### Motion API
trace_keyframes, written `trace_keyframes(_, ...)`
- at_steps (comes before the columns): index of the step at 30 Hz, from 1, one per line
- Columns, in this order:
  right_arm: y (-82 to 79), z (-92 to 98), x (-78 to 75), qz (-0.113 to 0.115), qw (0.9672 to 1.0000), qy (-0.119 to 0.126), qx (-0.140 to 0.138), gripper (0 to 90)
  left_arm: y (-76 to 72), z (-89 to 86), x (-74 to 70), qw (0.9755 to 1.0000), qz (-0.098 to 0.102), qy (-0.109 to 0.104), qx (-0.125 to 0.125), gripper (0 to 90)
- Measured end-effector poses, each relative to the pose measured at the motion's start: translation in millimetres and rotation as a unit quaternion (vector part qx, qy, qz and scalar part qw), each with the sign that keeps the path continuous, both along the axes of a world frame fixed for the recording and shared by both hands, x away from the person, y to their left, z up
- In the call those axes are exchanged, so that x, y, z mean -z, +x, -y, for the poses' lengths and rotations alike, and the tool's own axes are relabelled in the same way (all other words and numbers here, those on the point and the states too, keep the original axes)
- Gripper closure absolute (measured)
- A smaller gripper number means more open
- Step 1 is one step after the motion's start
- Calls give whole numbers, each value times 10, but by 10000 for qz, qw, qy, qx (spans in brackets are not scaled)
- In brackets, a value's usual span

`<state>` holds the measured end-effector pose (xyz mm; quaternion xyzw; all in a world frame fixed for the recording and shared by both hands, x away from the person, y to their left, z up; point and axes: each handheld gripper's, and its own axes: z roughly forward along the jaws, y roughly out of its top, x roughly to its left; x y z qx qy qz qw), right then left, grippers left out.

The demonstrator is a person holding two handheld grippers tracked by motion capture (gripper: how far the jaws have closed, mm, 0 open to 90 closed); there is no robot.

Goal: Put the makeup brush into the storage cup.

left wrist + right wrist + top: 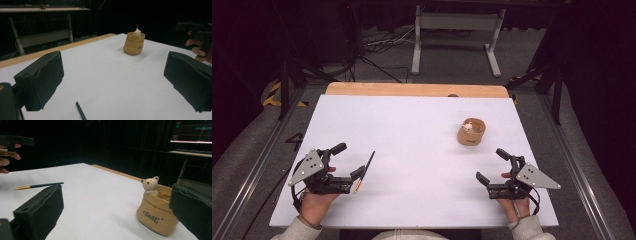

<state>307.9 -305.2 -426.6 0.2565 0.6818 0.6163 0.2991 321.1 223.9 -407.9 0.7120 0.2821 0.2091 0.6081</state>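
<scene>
- Pen (366,170): it lies flat on the white table (412,150), at the near left, just beside the tip of my left claw (348,165).
- Pen orientation: in the high view its dark barrel points away from me and slightly to the right; its gold-coloured end (357,187) is the end nearer to me.
- Left claw state: I read the jaws as wide apart, with nothing between them. In the left gripper view both black jaws stand at the edges of the frame with bare table between.
- Pen relative to left claw: in the left gripper view the dark tip of the pen (80,110) shows at the bottom edge, low between the jaws and nearer to the jaw at the left of that view. In the high view the pen lies close against one jaw; I cannot tell whether they touch.
- Right claw (493,166) state: the jaws are wide apart and hold nothing. It sits at the near right of the table, well apart from the pen.
- Right gripper view: the pen (40,186) lies across the table beyond the jaw at the left of that view, gold end pointing left.
- Pot (471,132): a tan sack-shaped pot with a small bear figure (150,185) at its rim stands upright on the far right of the table, beyond the right claw and well apart from the pen.
- Hands: each claw is gripped by one hand of the person, whose sleeves enter at the bottom edge of the high view.
</scene>
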Motion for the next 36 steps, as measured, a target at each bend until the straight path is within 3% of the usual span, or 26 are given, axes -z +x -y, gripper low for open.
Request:
trace_keyframes(5,24,-8,6,-166,9998,-44,-131,14,35,15,-124,9986,-245,427,-167,29)
trace_keyframes(6,25,-11,6,-179,9997,-60,-135,14,35,15,-124,9986,-245,427,-167,31)
trace_keyframes(10,21,-10,4,-164,9997,-129,-84,14,89,24,-213,9954,-609,705,-203,38)
trace_keyframes(15,19,-2,3,-127,9998,-170,-44,18,205,47,-294,9861,-1239,1100,-152,30)
trace_keyframes(17,17,-4,0,-108,9997,-191,-57,20,226,66,-316,9832,-1305,1260,-182,22)
trace_keyframes(21,11,-12,-2,-129,9997,-189,-118,30,270,106,-384,9753,-1519,1597,-172,24)
trace_keyframes(25,7,-23,-6,-111,9995,-230,-170,35,297,110,-428,9733,-1561,1674,-186,27)
trace_keyframes(27,7,-25,-5,-113,9995,-234,-175,35,333,112,-458,9688,-1735,1767,-128,25)
trace_keyframes(28,7,-25,-5,-113,9995,-234,-175,35,333,112,-458,9688,-1735,1767,-128,25)
trace_keyframes(30,7,-24,-3,-136,9995,-223,-169,35,348,130,-474,9651,-1827,1872,-120,25)
trace_keyframes(32,10,-19,-3,-127,9995,-229,-183,35,374,157,-495,9593,-1902,2084,-123,25)
trace_keyframes(33,9,-19,-3,-134,9995,-222,-183,35,379,167,-504,9575,-1940,2130,-124,26)
trace_keyframes(34,12,-18,-4,-111,9995,-224,-191,35,379,167,-504,9575,-1940,2130,-124,29)
trace_keyframes(36,11,-19,-4,-108,9995,-225,-196,35,403,199,-518,9531,-2023,2249,-90,30)
